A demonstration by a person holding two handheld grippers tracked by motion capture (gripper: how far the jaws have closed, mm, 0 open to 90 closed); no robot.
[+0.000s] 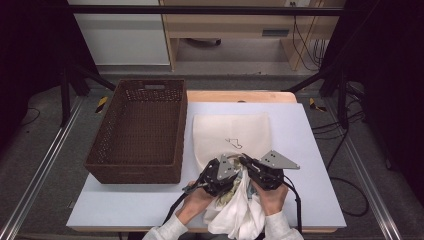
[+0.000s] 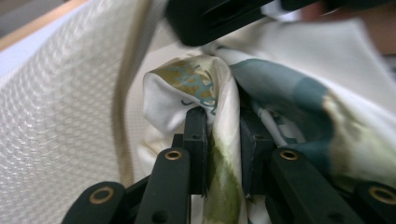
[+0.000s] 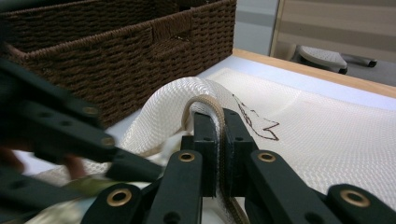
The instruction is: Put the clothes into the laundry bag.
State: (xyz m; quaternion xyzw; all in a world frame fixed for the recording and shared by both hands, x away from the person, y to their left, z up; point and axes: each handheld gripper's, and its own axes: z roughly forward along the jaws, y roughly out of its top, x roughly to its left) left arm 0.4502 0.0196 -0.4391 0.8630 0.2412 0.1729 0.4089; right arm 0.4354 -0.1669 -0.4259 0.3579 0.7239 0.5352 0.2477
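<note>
- The left claw (image 1: 223, 171) is clenching a bunched fold of a printed cloth (image 2: 280, 102); in the left gripper view the fabric is running up between the two jaws, which are standing nearly closed on it.
- The right claw (image 1: 252, 167) is pinching the tan-bound rim of a cream mesh bag (image 1: 231, 135); in the right gripper view the rim (image 3: 205, 105) is arching over the jaw tips, and the jaws are pressing together on it.
- The bag is lying flat on the counter (image 1: 310, 150), its long axis running from 6 to 12 o'clock, closed end at 12, mouth at 6 right under both claws.
- The cloth is hanging at 6 o'clock of the bag's mouth, spilling over the near counter edge between the two hands; the coming move, as I judge it, is pushing the cloth toward 12 into the lifted mouth.
- The left claw is touching the cloth, so it is the nearer one.
- The bag is a stiff honeycomb weave with a small dark line drawing (image 3: 259, 123); the cloth is smooth and thin, white with teal and olive print.
- A brown woven basket (image 1: 142, 92) is sitting at 9 o'clock of the bag, just beside it.
</note>
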